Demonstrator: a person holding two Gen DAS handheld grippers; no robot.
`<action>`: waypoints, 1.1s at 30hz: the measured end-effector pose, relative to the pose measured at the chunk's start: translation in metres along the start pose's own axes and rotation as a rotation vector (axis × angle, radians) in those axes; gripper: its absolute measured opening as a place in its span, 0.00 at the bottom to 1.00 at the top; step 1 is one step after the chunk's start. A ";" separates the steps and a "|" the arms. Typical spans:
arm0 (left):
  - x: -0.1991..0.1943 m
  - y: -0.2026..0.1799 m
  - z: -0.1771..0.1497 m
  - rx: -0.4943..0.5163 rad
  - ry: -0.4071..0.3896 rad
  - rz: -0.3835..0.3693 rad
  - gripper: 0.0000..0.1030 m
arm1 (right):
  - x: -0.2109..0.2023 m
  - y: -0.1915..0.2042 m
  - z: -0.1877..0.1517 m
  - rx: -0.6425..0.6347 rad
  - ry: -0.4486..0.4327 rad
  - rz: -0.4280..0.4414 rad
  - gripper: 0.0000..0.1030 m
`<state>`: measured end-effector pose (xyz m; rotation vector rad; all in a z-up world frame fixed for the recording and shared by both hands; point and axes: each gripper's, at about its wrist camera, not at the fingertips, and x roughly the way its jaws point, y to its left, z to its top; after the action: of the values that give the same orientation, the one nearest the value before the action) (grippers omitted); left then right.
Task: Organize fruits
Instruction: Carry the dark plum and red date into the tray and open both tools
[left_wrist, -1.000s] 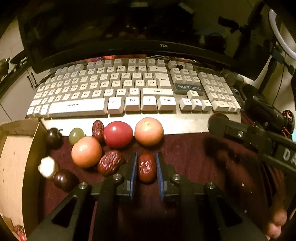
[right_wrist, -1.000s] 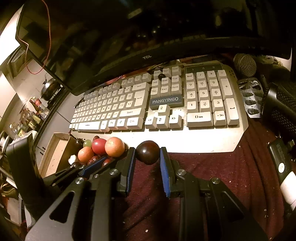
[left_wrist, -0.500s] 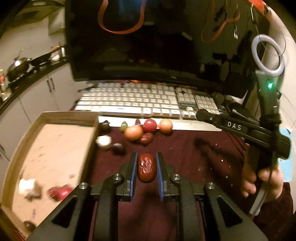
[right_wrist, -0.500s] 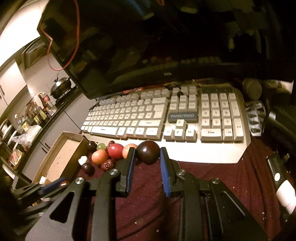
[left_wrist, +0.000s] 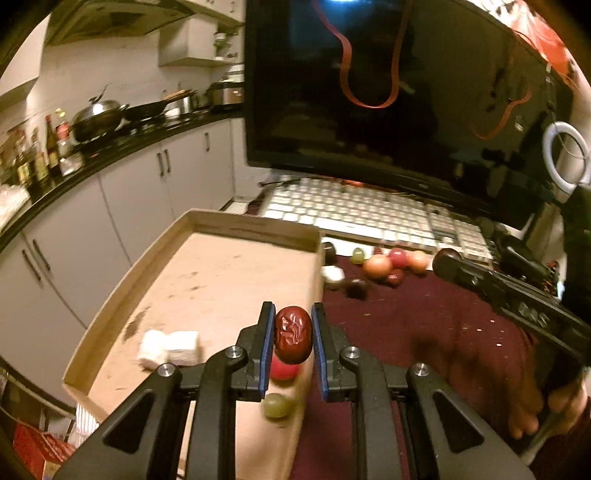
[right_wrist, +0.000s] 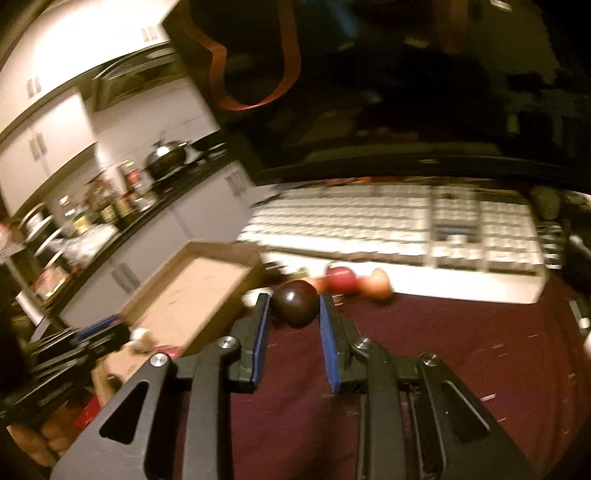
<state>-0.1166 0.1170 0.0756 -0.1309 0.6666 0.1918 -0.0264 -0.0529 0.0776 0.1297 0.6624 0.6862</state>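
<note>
My left gripper (left_wrist: 293, 320) is shut on a wrinkled red date (left_wrist: 293, 334), held in the air above the right edge of the cardboard tray (left_wrist: 122, 284). Inside the tray lie a white lump (left_wrist: 169, 349), a red fruit (left_wrist: 283, 371) and a green grape (left_wrist: 277, 405). My right gripper (right_wrist: 294, 308) is shut on a dark round fruit (right_wrist: 295, 302) above the maroon cloth (right_wrist: 443, 350), right of the tray (right_wrist: 177, 266). Several fruits (left_wrist: 384, 264) stay in a cluster in front of the keyboard (left_wrist: 369, 218). The right gripper (left_wrist: 448, 258) shows in the left wrist view with its dark fruit.
A large dark monitor (left_wrist: 406, 96) stands behind the keyboard. A hand (left_wrist: 532, 410) holds the right gripper's handle at the lower right. Left of the desk run a kitchen counter with bottles (left_wrist: 48, 151) and a wok (left_wrist: 98, 118). A microphone (right_wrist: 546, 199) lies right of the keyboard.
Both grippers have lifted away from the fruit cluster and swung left towards the tray. The date now hangs over the tray's edge; the dark fruit has come nearer the tray.
</note>
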 end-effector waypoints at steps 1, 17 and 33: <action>0.000 0.005 -0.001 -0.008 -0.001 0.009 0.17 | 0.004 0.012 -0.001 -0.013 0.006 0.017 0.27; 0.009 0.069 -0.011 -0.062 0.011 0.095 0.17 | 0.057 0.139 -0.030 -0.160 0.125 0.137 0.27; 0.021 0.099 -0.022 -0.076 0.026 0.168 0.18 | 0.082 0.168 -0.055 -0.192 0.198 0.109 0.27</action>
<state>-0.1353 0.2121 0.0392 -0.1505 0.6969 0.3776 -0.1033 0.1232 0.0453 -0.0814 0.7793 0.8712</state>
